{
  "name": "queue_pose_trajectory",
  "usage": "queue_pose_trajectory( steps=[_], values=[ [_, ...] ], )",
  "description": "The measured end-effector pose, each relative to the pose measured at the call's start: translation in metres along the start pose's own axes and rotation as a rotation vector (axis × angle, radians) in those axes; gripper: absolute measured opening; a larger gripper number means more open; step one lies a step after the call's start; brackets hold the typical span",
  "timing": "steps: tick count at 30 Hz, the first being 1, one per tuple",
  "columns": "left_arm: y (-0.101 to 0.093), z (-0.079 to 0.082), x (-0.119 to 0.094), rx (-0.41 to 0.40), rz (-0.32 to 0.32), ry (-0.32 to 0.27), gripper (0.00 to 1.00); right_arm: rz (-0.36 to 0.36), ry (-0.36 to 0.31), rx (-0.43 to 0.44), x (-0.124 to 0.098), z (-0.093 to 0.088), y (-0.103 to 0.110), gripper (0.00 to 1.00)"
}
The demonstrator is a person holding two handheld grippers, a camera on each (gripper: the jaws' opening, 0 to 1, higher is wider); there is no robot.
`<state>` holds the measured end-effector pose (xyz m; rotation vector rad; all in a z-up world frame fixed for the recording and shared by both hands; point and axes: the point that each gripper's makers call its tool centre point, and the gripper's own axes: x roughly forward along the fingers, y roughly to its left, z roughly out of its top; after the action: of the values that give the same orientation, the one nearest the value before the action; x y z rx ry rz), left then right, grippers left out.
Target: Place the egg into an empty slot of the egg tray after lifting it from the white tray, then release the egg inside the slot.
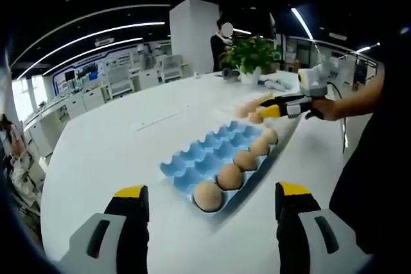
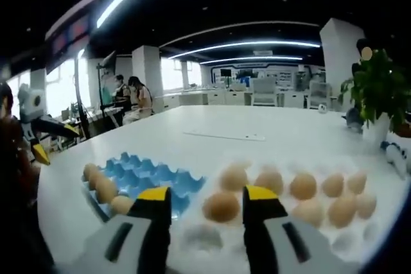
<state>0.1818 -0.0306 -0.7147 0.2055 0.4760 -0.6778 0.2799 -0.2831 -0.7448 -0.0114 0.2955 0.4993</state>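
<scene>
A blue egg tray (image 1: 209,155) lies on the white table, with several eggs (image 1: 230,176) in a row along one edge; its other slots are bare. My left gripper (image 1: 212,190) hovers open just short of it, holding nothing. Farther off, my right gripper (image 1: 277,110) reaches over the brown eggs (image 1: 255,117) of the white tray. In the right gripper view, my right gripper (image 2: 207,196) is open, with one brown egg (image 2: 221,206) lying in the white tray (image 2: 205,239) between its jaws. A gap shows on the egg's left side. The blue tray (image 2: 151,178) sits to the left.
Several more eggs (image 2: 302,186) fill the white tray to the right. A potted plant (image 2: 379,88) stands behind it at the table's far side. A person's arm (image 1: 353,97) holds the right gripper. People sit at desks in the background (image 2: 131,94).
</scene>
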Motion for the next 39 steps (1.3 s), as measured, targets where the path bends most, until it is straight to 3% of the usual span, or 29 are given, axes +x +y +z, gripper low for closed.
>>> queue_pose_trajectory(
  steps=[11,19,31,34,39],
  values=[
    [0.001,0.000,0.000,-0.004,0.001,-0.002,0.82,-0.007,0.035,-0.009,0.011,-0.005,-0.004,0.46],
    [0.001,0.000,-0.001,-0.011,0.002,-0.003,0.82,0.006,0.065,0.054,0.018,-0.009,-0.001,0.44],
    [0.004,0.000,-0.001,-0.018,0.007,-0.006,0.81,-0.080,0.090,0.178,0.017,-0.014,-0.016,0.31],
    [0.004,0.001,-0.001,-0.020,0.008,-0.008,0.80,-0.124,0.117,0.240,0.015,-0.019,-0.017,0.31],
    [0.006,0.001,-0.001,-0.023,0.012,-0.008,0.80,-0.169,0.141,0.247,0.014,-0.025,-0.018,0.30]
  ],
)
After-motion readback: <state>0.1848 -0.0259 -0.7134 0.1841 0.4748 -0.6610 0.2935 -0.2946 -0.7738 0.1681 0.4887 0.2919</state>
